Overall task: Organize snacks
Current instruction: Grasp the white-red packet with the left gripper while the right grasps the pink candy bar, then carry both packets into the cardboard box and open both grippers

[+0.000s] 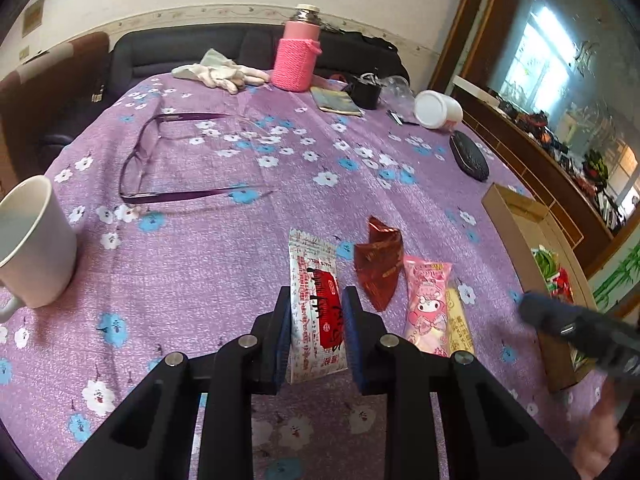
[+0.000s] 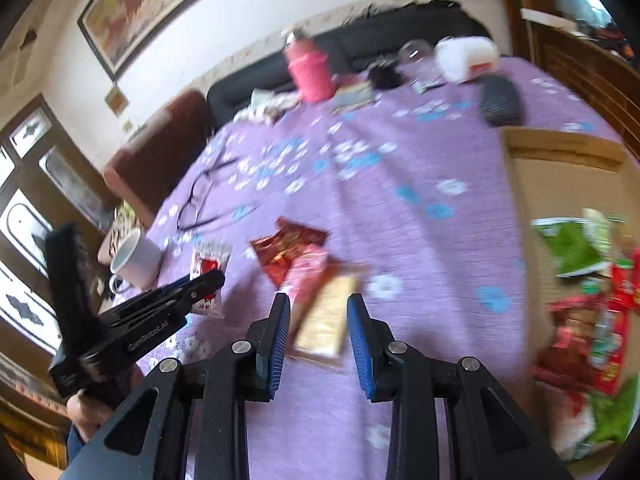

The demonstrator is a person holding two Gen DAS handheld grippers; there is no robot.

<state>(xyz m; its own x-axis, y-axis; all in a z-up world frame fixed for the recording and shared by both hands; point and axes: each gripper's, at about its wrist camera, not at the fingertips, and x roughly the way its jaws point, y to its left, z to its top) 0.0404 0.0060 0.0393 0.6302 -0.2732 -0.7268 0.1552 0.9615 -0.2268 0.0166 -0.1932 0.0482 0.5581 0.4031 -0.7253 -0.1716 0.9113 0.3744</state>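
From the left wrist, my left gripper is clamped on the white-and-red packet, ready for the box. From the right wrist, my right gripper hangs empty, jaws parted, above the yellow packet.

Blurred snack box, cropped mug

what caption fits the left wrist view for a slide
Left gripper shut on a white-and-red snack packet above the purple floral tablecloth.
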